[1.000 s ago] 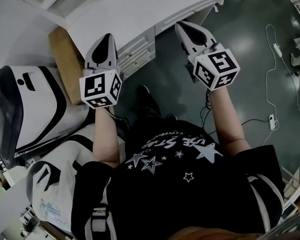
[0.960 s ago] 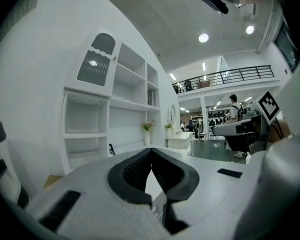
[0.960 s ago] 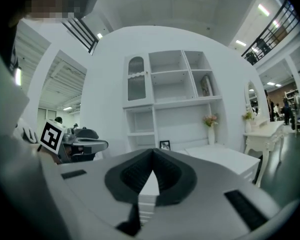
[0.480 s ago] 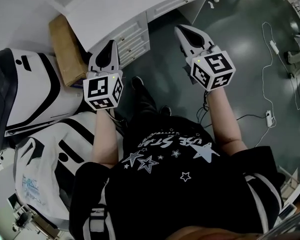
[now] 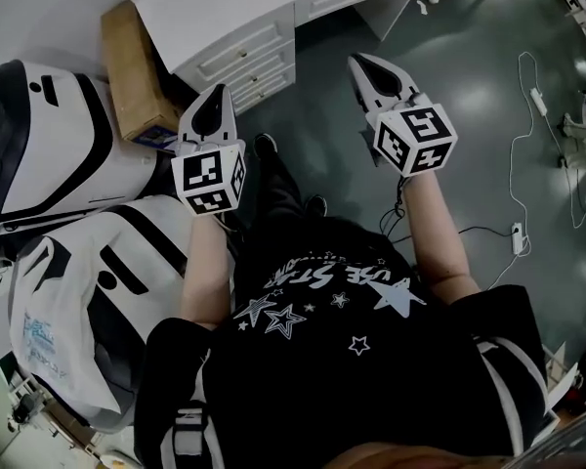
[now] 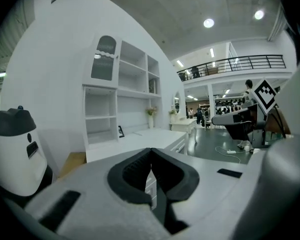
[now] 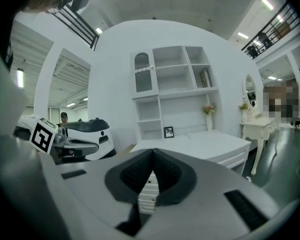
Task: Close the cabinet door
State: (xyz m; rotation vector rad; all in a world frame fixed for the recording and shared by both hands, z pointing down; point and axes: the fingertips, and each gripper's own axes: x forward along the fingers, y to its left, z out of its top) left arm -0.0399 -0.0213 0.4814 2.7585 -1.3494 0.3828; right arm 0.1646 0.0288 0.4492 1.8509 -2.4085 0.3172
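1. Jaws. The left gripper (image 6: pixel 151 151) has its jaws together, pads meeting at the tip, with nothing between them. The right gripper (image 7: pixel 152 153) is in the same condition: jaws together and empty.

2. Target. The cabinet (image 7: pixel 172 84) is a white shelf unit standing at the back of a white tabletop (image 7: pixel 210 139). The only door visible, the arched cabinet door (image 7: pixel 143 74), covers the upper-left compartment. It lies at 12 o'clock from the right jaws and at 11 o'clock from the left jaws. How far it stands ajar cannot be read at this range.

3. Surroundings. Both grippers are well apart from the cabinet, over the floor (image 5: pixel 469 115). In the head view, the drawers (image 5: pixel 244 62) lie at 12 o'clock from the left gripper. A cardboard box (image 5: pixel 132 76) and white machine housings (image 5: pixel 59 164) sit at 10 o'clock from it.

4. Recommended procedure.
- Leave the jaws together; the door probably needs a push, not a grasp.
- Approach first, keeping the left gripper clear of the housings and box.
- Raise 1 gripper to door height.
- Contact the door frame near its free edge, not the glazed arch.
- Push slowly and squarely until the door seats.
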